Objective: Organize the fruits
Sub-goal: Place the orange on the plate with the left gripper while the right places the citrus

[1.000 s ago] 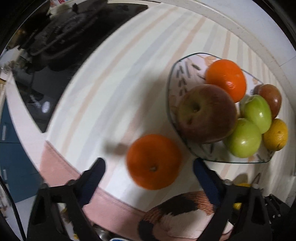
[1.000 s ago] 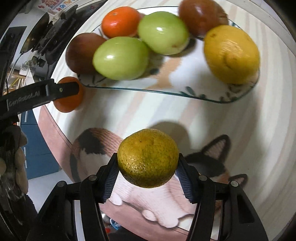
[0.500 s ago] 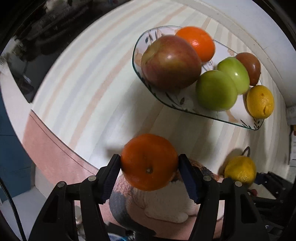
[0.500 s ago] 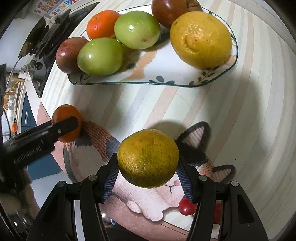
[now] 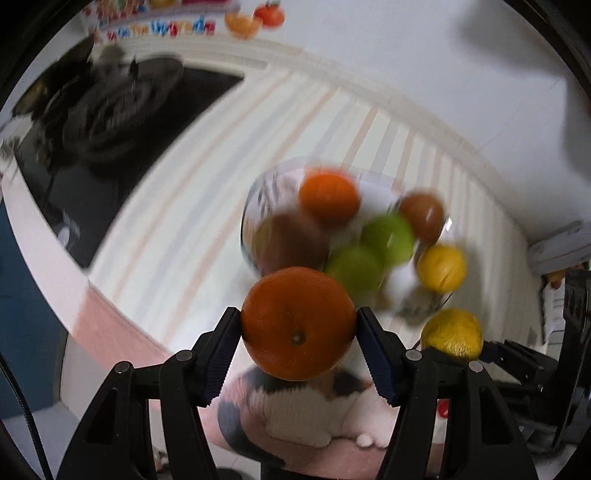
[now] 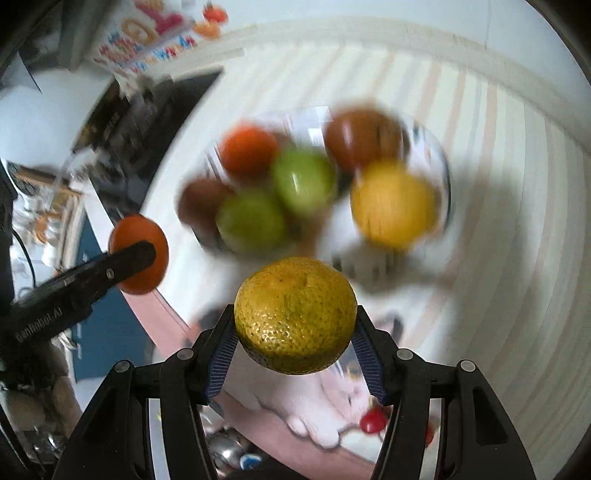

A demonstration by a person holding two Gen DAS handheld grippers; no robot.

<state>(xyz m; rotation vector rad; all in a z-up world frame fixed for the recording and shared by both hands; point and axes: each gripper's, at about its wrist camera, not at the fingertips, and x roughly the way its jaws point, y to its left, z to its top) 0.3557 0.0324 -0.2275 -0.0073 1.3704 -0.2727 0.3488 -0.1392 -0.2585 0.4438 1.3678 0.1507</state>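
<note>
Left wrist view. The left gripper (image 5: 298, 326) is clamped on an orange (image 5: 297, 323), one pad against each side of the fruit, which hangs clear above the striped desk (image 5: 207, 206). The glass dish (image 5: 248, 218) lies ahead of the fruit and slightly right, already holding an orange fruit, a dark red one, two green ones, a brown-red one and a yellow one (all motion-blurred, so exact contacts cannot be told). The dish's long axis runs from near left to far right across the view. A yellow-green citrus (image 5: 452, 333) shows low at right, held by the other tool. A cat-print mat (image 5: 295, 413) lies below the fingers. A colourful poster (image 5: 162, 26) on the wall carries lettering too blurred to read.

Right wrist view. The right gripper (image 6: 295, 334) is closed firmly on the yellow-green citrus (image 6: 295, 314), held aloft. The dish (image 6: 441, 166) lies directly ahead and below, its yellow fruit closest on the right. The left tool enters from the left with its orange (image 6: 138, 254); its arm bears white lettering (apparently a brand name, not confidently legible).

Judgement: both fruits look bound for the dish. The right gripper appears better aligned with it; free space inside looks tight.
</note>
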